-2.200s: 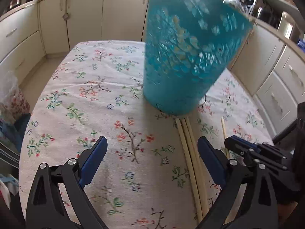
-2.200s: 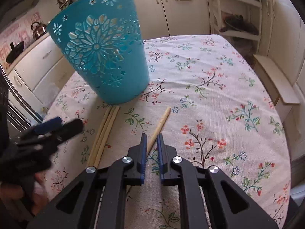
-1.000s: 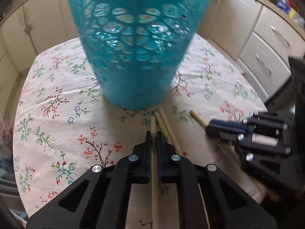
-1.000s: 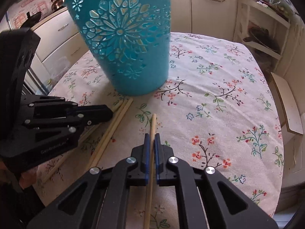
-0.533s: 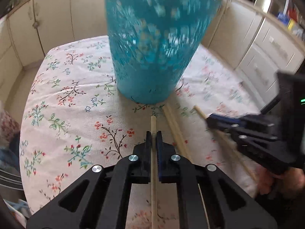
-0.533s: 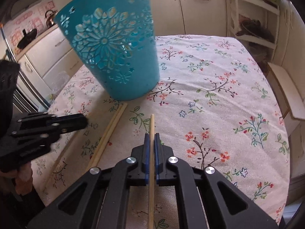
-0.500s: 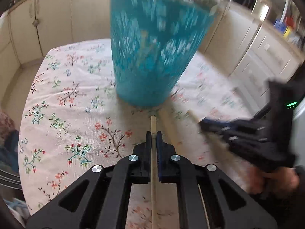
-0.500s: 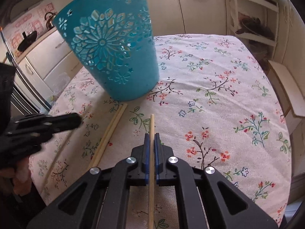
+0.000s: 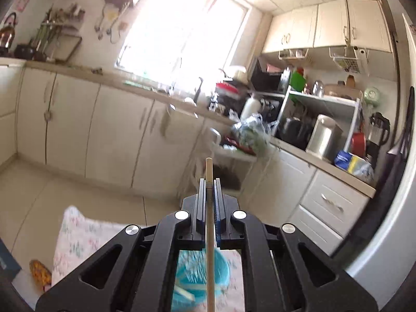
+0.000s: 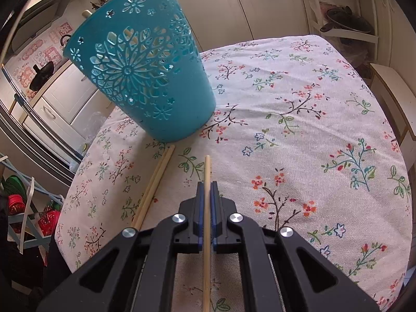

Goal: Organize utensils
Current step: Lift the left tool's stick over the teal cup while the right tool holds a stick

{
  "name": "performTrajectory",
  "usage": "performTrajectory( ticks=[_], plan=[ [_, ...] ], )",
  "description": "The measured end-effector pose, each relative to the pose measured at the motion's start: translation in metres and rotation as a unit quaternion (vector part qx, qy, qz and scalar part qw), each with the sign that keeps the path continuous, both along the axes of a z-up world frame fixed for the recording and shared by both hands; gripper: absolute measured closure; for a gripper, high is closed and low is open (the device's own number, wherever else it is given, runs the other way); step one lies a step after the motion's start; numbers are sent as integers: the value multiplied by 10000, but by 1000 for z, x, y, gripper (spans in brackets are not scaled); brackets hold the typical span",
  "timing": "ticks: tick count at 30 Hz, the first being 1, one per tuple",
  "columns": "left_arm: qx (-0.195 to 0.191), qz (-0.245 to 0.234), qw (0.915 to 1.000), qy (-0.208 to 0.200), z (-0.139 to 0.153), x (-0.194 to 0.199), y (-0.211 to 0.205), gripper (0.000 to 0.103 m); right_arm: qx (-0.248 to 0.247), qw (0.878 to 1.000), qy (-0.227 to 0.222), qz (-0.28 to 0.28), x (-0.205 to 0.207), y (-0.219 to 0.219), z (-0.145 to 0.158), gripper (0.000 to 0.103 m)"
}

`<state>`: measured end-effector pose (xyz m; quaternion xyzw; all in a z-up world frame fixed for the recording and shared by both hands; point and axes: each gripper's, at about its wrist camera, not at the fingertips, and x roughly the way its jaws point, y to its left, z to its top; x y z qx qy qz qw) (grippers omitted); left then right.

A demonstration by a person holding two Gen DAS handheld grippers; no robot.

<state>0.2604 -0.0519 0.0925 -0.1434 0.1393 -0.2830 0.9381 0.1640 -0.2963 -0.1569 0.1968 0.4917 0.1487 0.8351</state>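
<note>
Right wrist view: at lower centre the right tool [image 10: 205,184] is pressed together on a chopstick [image 10: 207,171], the stick running straight along the gap and poking out ahead over the floral worktop [image 10: 299,119]. Just left of it two more chopsticks [image 10: 153,184] lie side by side on the cloth, their far ends at the foot of the bin [image 10: 145,72], a teal cut-out tub standing in the upper left of the frame. One stick end shows above its rim at the top left.

In the left wrist view the left tool [image 9: 208,182], lower centre, likewise pinches a chopstick [image 9: 209,166], its tip aimed at the kitchen beyond; the bin [image 9: 221,270] shows blurred below, between the tool's arms, so this stick looks held above the opening.

These sticks should be light, stiff and smooth, so likely to pivot or slip in a narrow pinch. A hold nearer mid-length than the end would steady them. The bin looks light too, and a knock at the rim could tip it.
</note>
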Motion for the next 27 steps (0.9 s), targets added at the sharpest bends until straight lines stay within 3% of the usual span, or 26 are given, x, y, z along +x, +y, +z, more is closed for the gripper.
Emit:
performTrajectory(
  ticks=[5, 11, 16, 27],
  plan=[
    [102, 457, 9988, -166, -7, 38, -20, 98, 16, 10000, -5, -3, 0, 1, 0, 98],
    [385, 841, 9954, -238, -26, 57, -26, 98, 25, 10000, -9, -1, 0, 0, 0, 98],
    [346, 895, 9953, -162, -37, 58, -19, 98, 19, 10000, -13, 0, 0, 1, 0, 98],
    [182, 993, 9943, -332, -18, 61, -16, 98, 17, 10000, -20, -1, 0, -1, -1, 98]
  ],
)
